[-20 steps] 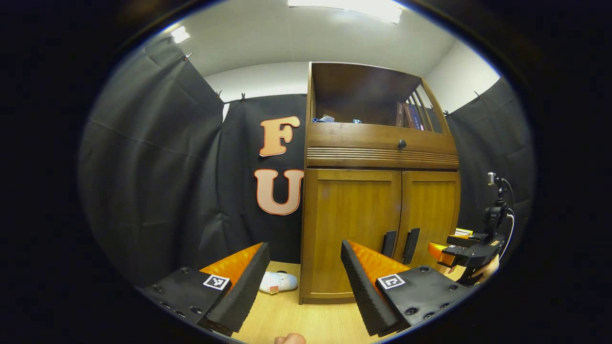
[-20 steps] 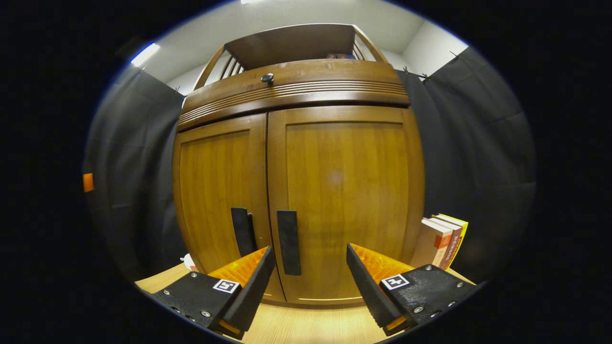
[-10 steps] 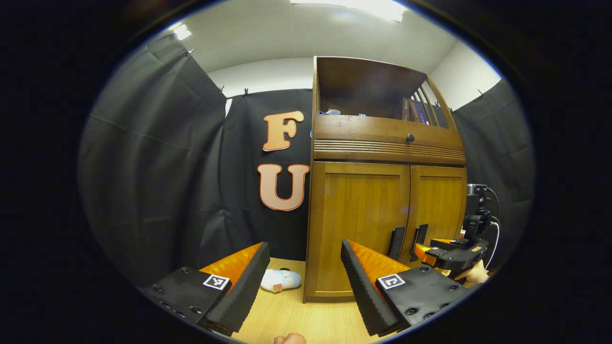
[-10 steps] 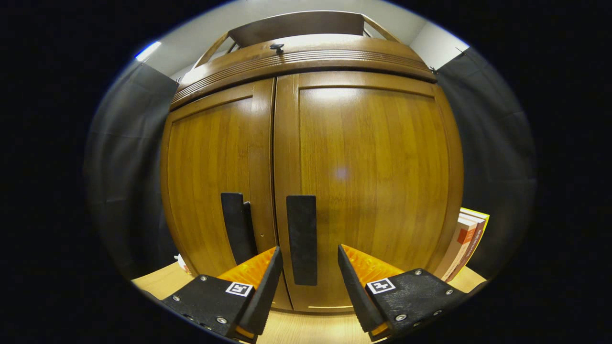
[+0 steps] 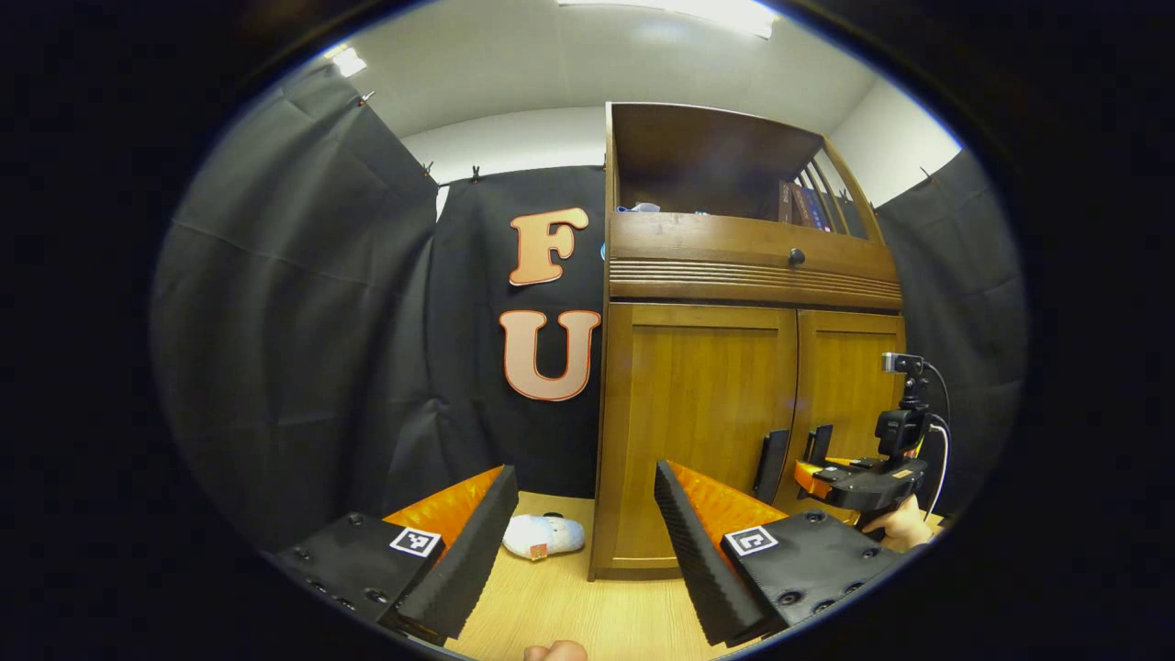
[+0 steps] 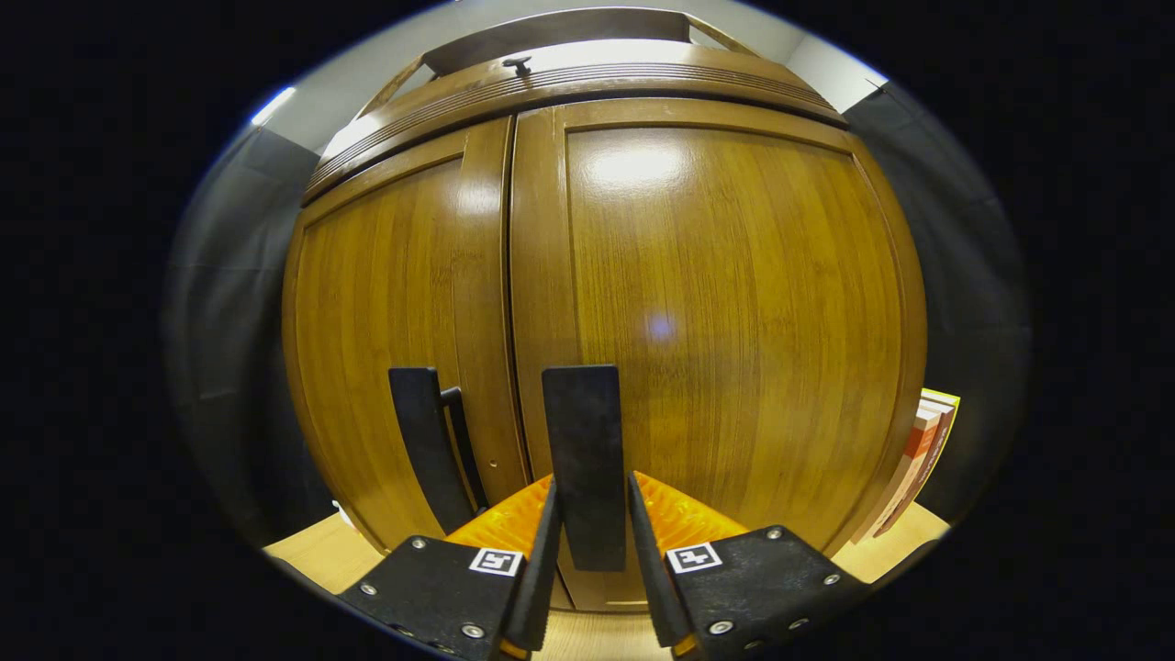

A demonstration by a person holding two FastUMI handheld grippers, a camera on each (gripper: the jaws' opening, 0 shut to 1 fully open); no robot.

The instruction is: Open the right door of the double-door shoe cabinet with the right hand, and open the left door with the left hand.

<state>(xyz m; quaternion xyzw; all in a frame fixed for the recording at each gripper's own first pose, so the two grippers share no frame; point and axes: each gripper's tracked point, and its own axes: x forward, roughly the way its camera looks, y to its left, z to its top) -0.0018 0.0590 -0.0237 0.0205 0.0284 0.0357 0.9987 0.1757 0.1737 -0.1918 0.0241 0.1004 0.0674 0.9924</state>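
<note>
Both doors [image 6: 734, 303] shut (nothing opened yet). Right gripper [image 6: 592, 551] closed around the right door's handle [image 6: 582, 459], seemingly pinching it. Left gripper [image 5: 583, 542] gaping wide, empty, well short of the cabinet [image 5: 744, 275].

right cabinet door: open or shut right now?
Shut. In the right gripper view the right door sits flush with the left door. The right gripper has its fingers around the right handle.
</note>
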